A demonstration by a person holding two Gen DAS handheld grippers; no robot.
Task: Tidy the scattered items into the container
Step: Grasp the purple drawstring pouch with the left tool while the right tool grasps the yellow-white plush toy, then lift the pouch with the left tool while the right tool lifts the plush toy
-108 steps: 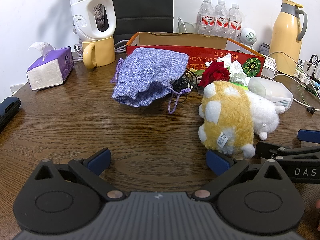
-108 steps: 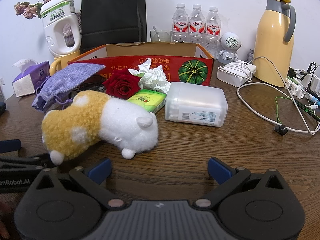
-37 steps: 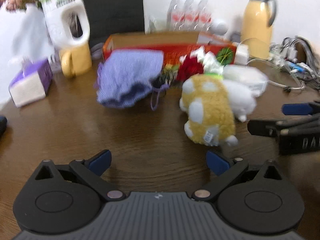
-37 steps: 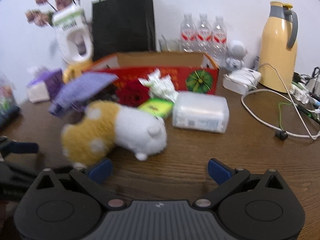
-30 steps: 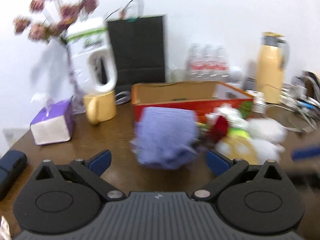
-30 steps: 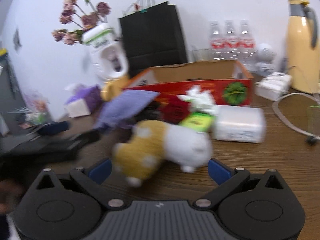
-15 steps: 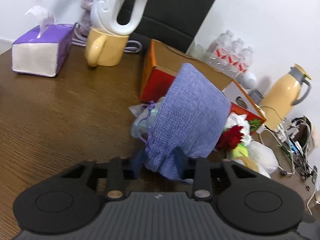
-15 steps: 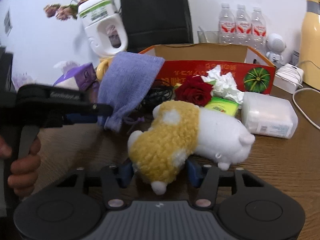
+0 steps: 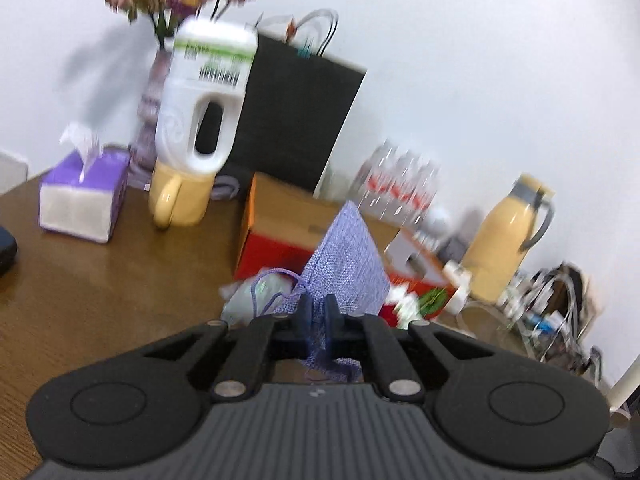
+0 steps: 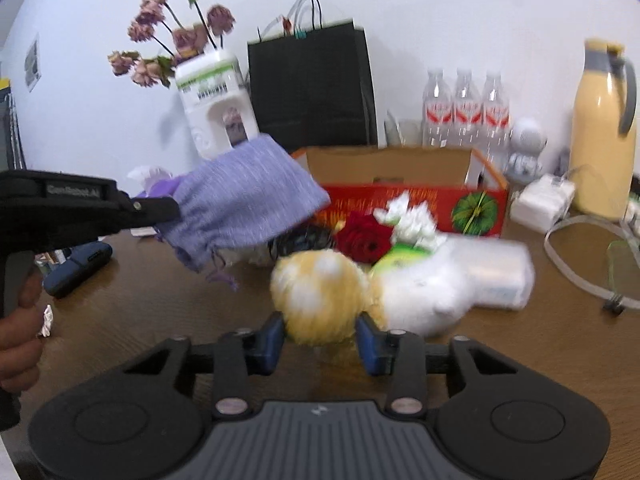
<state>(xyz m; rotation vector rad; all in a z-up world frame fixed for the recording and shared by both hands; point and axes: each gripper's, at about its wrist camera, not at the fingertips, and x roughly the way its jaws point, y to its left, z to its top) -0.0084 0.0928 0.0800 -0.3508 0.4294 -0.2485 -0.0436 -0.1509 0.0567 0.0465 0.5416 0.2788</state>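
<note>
At the back of the brown table [image 10: 520, 360] sits the big red box [image 10: 400, 200], open on top. Both hands look to be mid-lift, carrying one thing each to that box.

Next biggest is the yellow and white plush toy [image 10: 320, 292], near the middle of the table. The right gripper [image 10: 320, 340] is squeezed on its yellow end. I cannot tell if the toy is off the table yet.

Then comes the purple cloth bag [image 9: 344, 268]. The left gripper [image 9: 316, 316] is pinched tight on its bunched end, and the bag hangs in the air, in front of the box's left end.

Next, each hand should go up and over the box wall, then let go inside. A small red rose [image 10: 364, 240] waits by the box front.
</note>
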